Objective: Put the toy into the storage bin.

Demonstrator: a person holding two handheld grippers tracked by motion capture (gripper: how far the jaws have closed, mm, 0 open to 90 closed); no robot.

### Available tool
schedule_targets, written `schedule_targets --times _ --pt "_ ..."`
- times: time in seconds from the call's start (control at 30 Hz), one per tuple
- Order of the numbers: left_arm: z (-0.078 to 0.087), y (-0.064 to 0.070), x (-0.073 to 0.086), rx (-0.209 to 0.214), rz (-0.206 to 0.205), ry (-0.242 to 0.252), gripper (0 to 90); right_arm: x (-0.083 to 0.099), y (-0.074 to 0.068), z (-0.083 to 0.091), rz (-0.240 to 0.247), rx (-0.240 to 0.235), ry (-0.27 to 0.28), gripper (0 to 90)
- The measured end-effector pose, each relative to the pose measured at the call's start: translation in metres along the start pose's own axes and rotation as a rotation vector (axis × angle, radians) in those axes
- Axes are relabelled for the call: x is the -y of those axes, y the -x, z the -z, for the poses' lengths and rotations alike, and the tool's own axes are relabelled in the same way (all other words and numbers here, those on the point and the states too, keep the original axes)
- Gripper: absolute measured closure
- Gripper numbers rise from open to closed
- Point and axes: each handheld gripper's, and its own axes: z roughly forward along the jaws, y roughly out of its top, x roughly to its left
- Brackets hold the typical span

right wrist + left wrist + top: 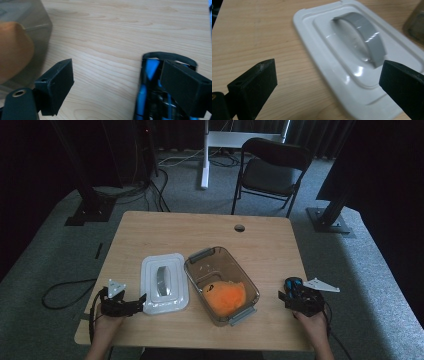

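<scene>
Smoke-tinted plastic box (220, 265) sits open at table (260, 240) centre, holding an orange soft toy (226, 297) toward its 5 o'clock end. White lid (164, 282) with a grey handle (162, 281) lies flat just beside the box, at its 9 o'clock. Left gripper (141, 301), jaws wide, sits at the lid's 7 o'clock corner. Right gripper (286, 296), jaws wide, rests at the box's 3 o'clock; a blue-and-black item (150, 95), possibly a toy car, lies under one jaw.
</scene>
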Motion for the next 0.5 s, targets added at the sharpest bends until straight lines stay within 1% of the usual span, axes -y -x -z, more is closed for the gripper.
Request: schedule_targets --times 0.17,0.27,0.3,0.37,0.4,0.5 --pt "-0.006 -0.018 0.009 -0.037 0.026 -0.035 2.0 0.003 0.012 0.002 -0.023 0.037 -0.010 11.2" --pt "-0.007 -0.030 0.014 -0.049 0.052 -0.034 2.0 0.006 0.019 0.004 -0.037 0.061 -0.012 11.2" --pt "-0.008 -0.034 0.015 -0.051 0.062 -0.034 2.0 0.007 0.021 0.005 -0.045 0.061 -0.014 11.2" --pt "-0.009 -0.042 0.017 -0.065 0.077 -0.046 2.0 0.009 0.026 0.006 -0.054 0.076 -0.020 11.2" --pt "-0.008 -0.046 0.018 -0.070 0.078 -0.051 2.0 0.010 0.028 0.006 -0.064 0.074 -0.027 11.2" --pt "-0.009 -0.054 0.022 -0.091 0.081 -0.076 2.0 0.014 0.033 0.004 -0.068 0.093 -0.046 11.2"
